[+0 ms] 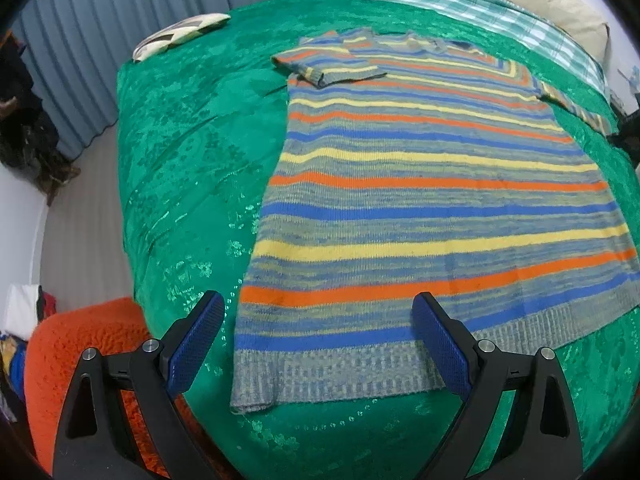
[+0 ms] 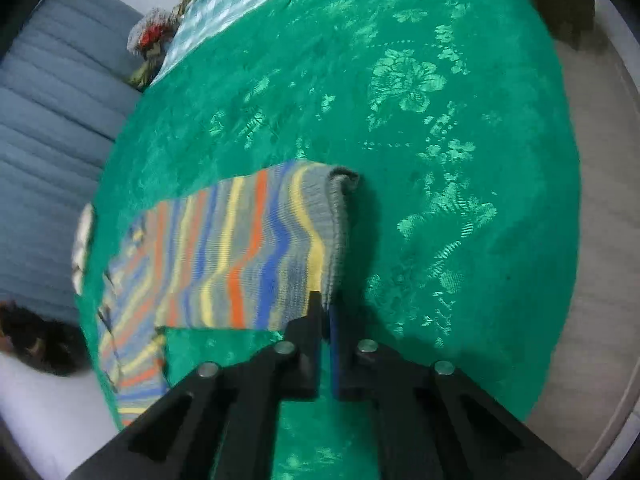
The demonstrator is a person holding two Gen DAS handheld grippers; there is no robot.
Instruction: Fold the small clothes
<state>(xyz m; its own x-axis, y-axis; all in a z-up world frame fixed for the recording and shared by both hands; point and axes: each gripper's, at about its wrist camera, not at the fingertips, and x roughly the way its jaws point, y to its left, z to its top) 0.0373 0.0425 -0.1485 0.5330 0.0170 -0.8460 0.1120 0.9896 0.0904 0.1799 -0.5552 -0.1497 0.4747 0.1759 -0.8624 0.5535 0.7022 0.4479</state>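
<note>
Nearest in the left wrist view, the left tongs (image 1: 318, 344) hang wide open above the hem, their blue textured pads (image 1: 196, 342) gripping nothing.

Just beyond them lies a knitted short-sleeved sweater with stripes of orange, blue and yellow on mottled grey-blue (image 1: 432, 184). It is spread flat on a bed covered by a shiny green bedspread with a woven flower pattern (image 1: 188, 148). The nearest edge of the sweater is a wide ribbed hem in grey-blue. The stripes run straight across the body, repeating blue, orange and yellow towards the neckline at the far end. The sleeve on the left of the picture is folded inward across the chest. The other sleeve sticks out towards the right edge of the picture.

In the right wrist view, the right tongs (image 2: 325, 300) are closed on the grey ribbed cuff of a sleeve (image 2: 336, 232), which is raised slightly off the bedspread with its stripes rippling.

Farther off, a green and white checked cloth (image 1: 472, 4) lies at the far end of the bed beside a cream pillow (image 1: 560, 4). A fuzzy orange rug (image 1: 76, 356) shows at the lower left, and grey-blue pleated curtains (image 1: 120, 12) hang behind.
</note>
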